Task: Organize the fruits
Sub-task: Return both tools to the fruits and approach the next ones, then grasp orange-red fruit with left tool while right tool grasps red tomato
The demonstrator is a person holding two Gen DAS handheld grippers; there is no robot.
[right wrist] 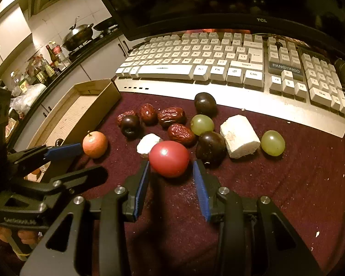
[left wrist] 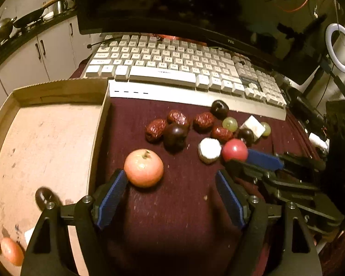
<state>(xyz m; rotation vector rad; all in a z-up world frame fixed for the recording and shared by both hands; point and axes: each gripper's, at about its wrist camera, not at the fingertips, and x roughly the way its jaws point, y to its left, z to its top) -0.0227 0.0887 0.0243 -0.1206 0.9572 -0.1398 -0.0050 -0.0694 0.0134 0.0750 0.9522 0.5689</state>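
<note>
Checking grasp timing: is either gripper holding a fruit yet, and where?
Nothing held: left gripper open by the apple; right gripper open around the tomato.

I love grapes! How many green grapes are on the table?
2. One green grape sits mid-pile beside the dark plums; the other green grape lies right of the white chunk. More could hide behind other fruit.

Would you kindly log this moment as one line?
left gripper: open, beside apple | right gripper: open around tomato | box: some fruit inside
</note>
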